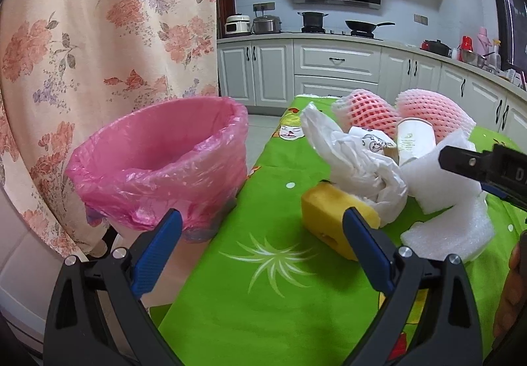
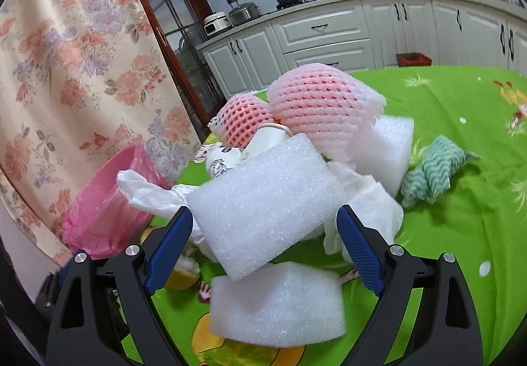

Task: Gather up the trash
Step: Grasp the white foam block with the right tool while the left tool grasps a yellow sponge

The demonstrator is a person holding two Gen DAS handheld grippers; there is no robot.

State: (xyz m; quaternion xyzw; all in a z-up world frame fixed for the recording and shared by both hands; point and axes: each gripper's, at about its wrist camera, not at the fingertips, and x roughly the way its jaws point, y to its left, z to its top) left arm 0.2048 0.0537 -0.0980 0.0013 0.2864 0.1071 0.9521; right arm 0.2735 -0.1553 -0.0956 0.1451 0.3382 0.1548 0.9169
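A pile of trash lies on the green tablecloth (image 1: 280, 300): a yellow sponge (image 1: 329, 211), a crumpled white plastic bag (image 1: 355, 162), a paper cup (image 1: 413, 139), pink foam fruit nets (image 2: 316, 102) and white foam blocks. My right gripper (image 2: 264, 214) is open, and one white foam block (image 2: 263, 201) sits tilted between its blue pads, resting on another foam block (image 2: 280, 303). My left gripper (image 1: 262, 218) is open over bare cloth, with its right pad just in front of the sponge. A bin lined with a pink bag (image 1: 158, 162) stands beside the table's left edge.
A green-and-white zigzag cloth (image 2: 431, 175) lies to the right of the pile. A flowered curtain (image 1: 98, 37) hangs behind the bin. White kitchen cabinets (image 1: 336, 63) and a stove line the far wall. A hand (image 1: 513, 283) shows at the right edge.
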